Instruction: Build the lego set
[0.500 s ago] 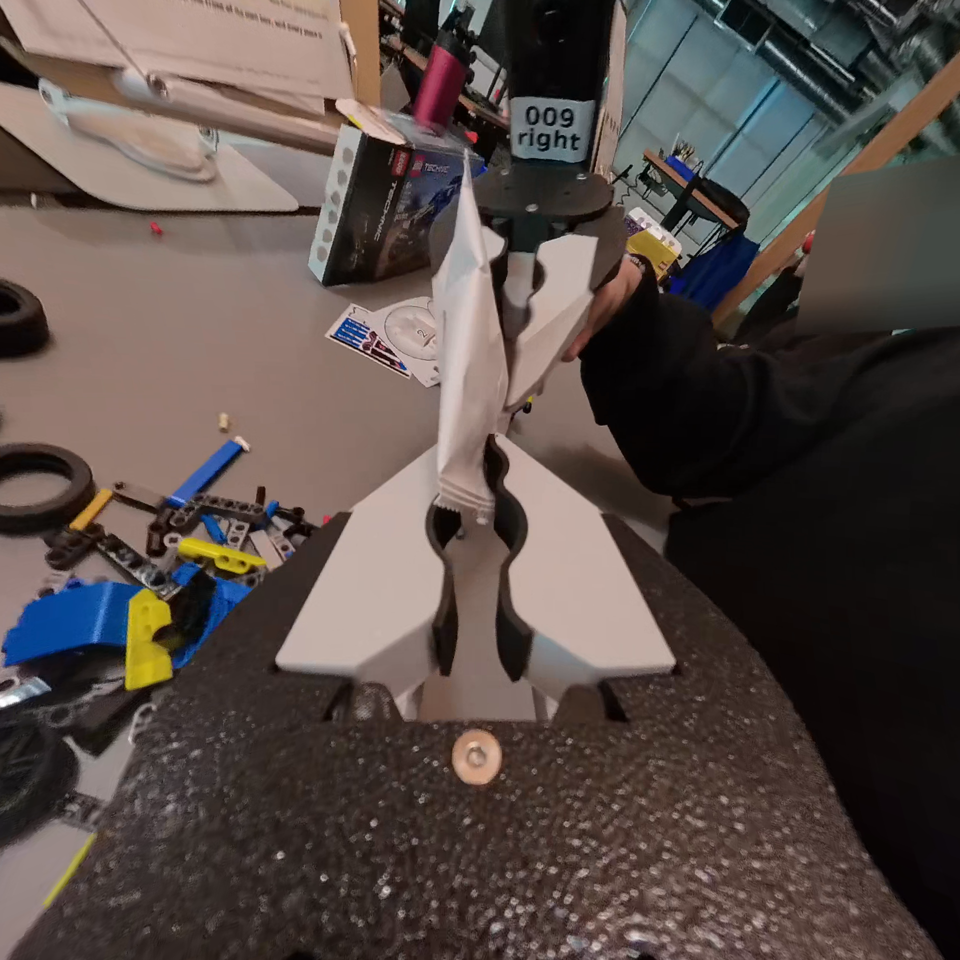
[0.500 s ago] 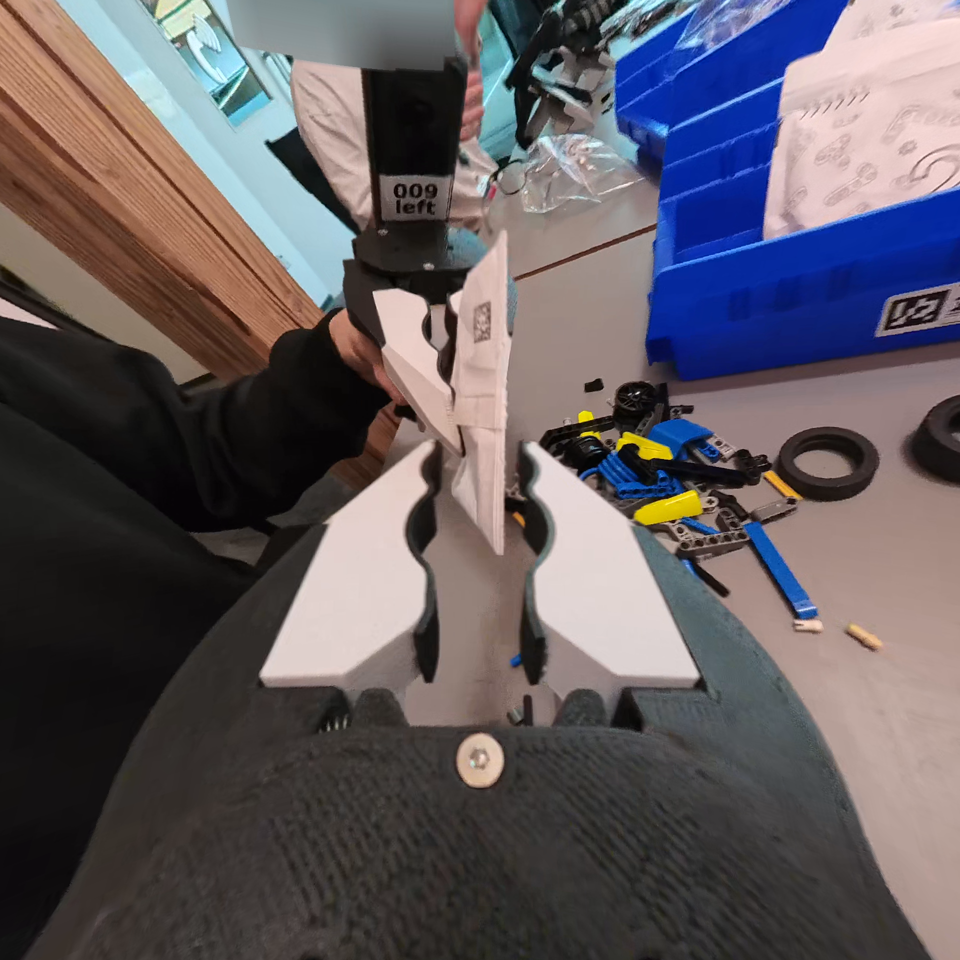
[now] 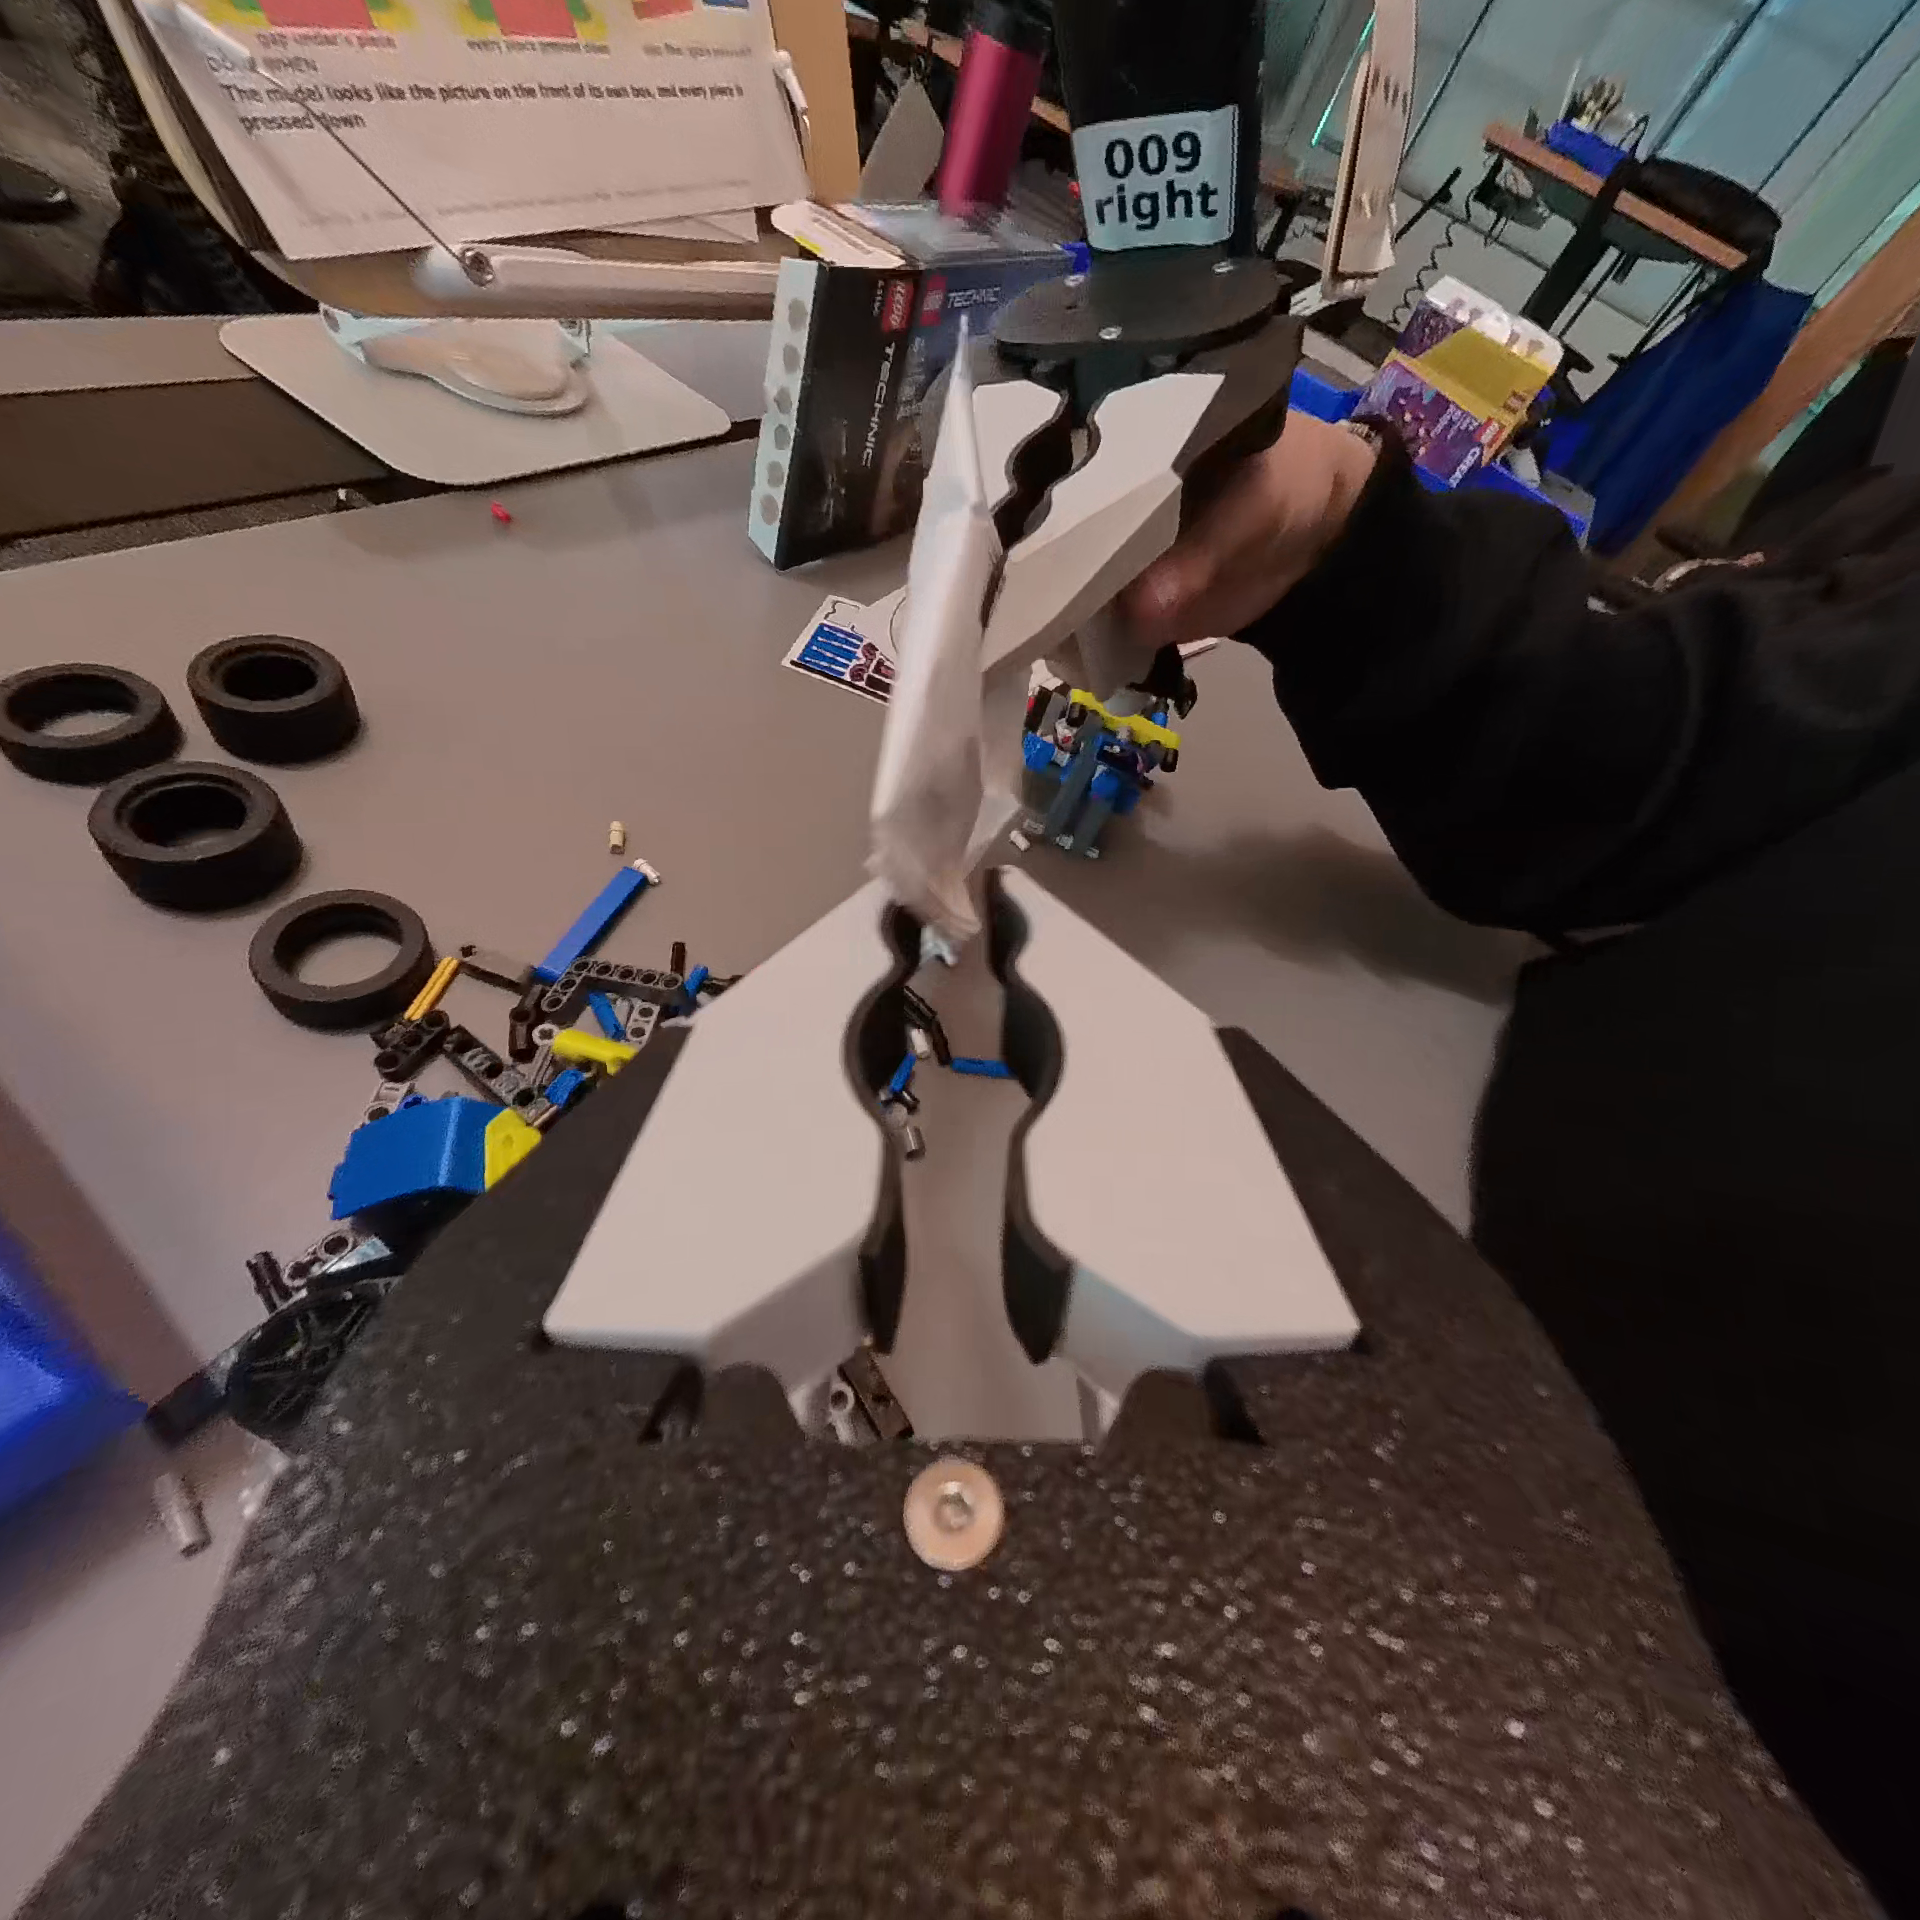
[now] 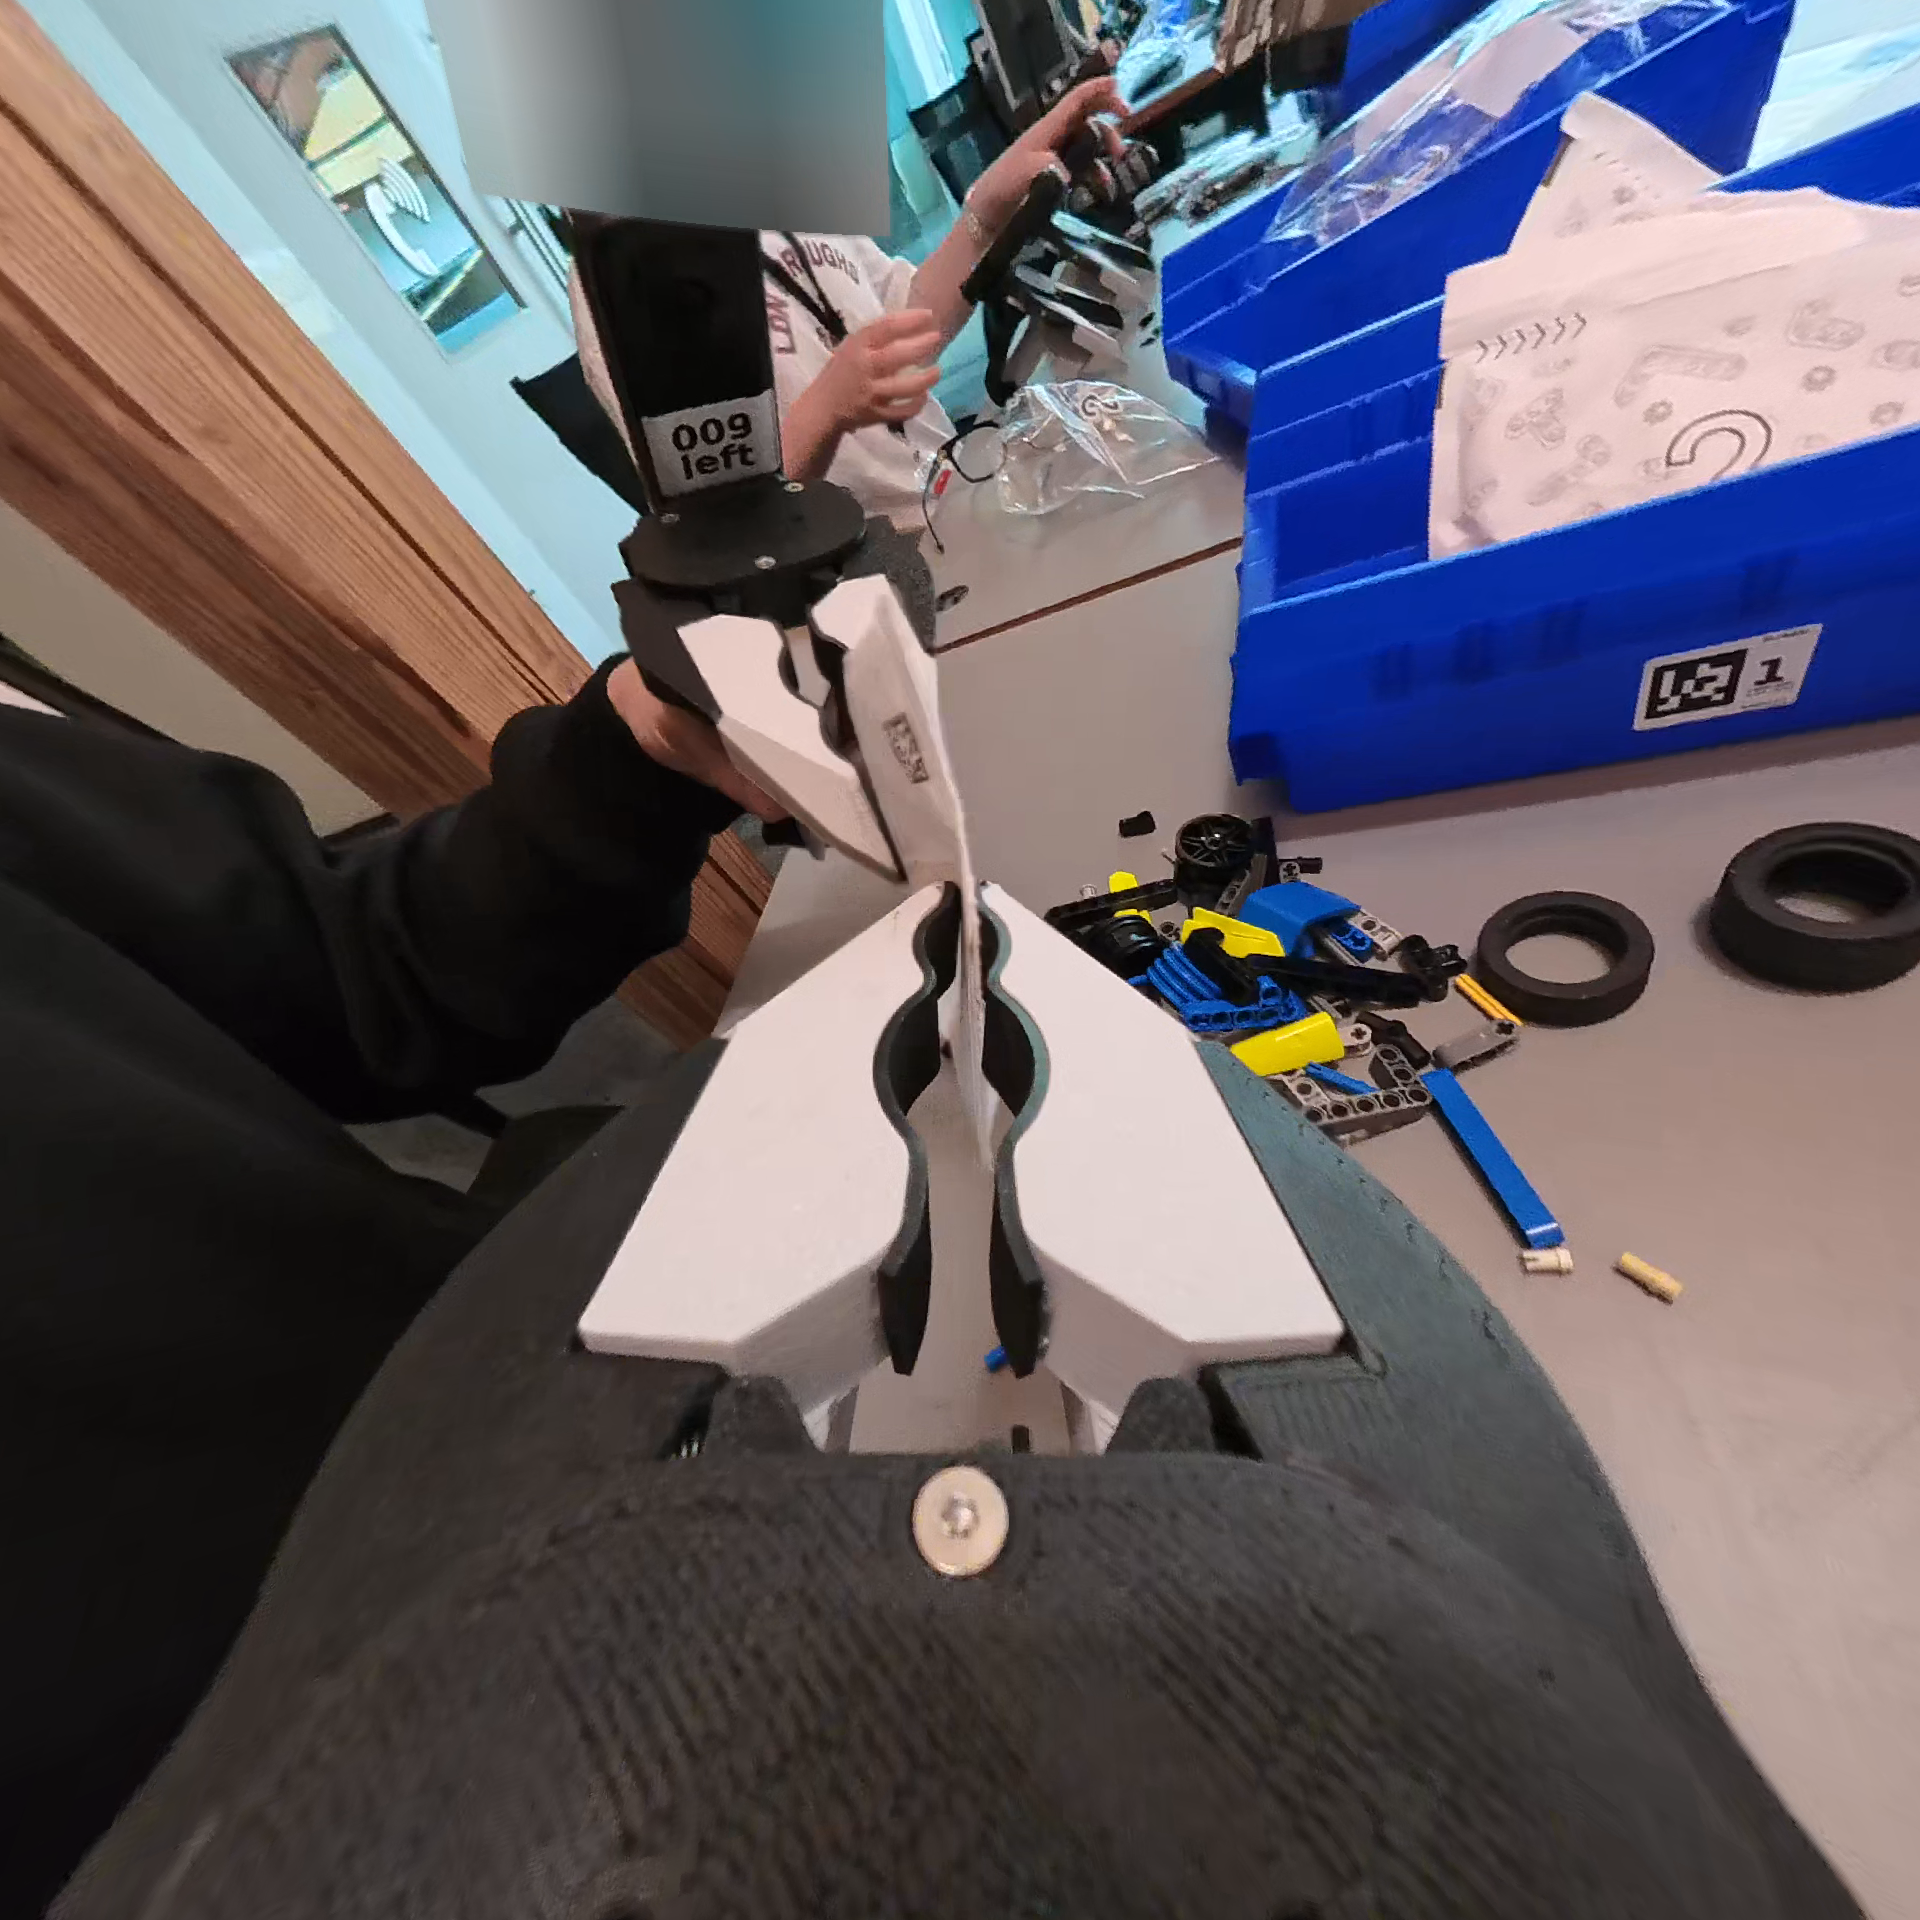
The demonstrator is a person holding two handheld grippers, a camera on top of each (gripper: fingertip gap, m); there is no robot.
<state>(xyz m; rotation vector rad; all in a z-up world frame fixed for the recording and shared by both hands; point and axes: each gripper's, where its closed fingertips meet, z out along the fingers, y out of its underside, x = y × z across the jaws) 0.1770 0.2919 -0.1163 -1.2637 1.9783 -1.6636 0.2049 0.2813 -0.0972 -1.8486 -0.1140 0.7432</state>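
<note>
Grey surface (image 3: 540,665) carries the spread, with blue bins (image 4: 1507,665) at its far edge in the right wrist view; four black tyres (image 3: 192,831) lie well apart from the rest; a loose pile of blue, yellow and black lego pieces (image 4: 1278,987) sits beside the work, and a small part-built model (image 3: 1091,769) stands under the right hand; a white paper bag (image 3: 935,707) hangs in the air between the two tools, above the surface; left gripper (image 3: 940,909) has its jaws clamped on the bag's crumpled lower end; right gripper (image 4: 966,914) has its jaws closed on the opposite edge; judged step: pulling the bag open to free more parts. Risks, as judgement: if the paper gives suddenly, small pins could scatter into the existing pile or roll off the surface edge; if either pinch holds only a thin margin, paper may slip out rather than tear; a jerk on release could knock the model.
</note>
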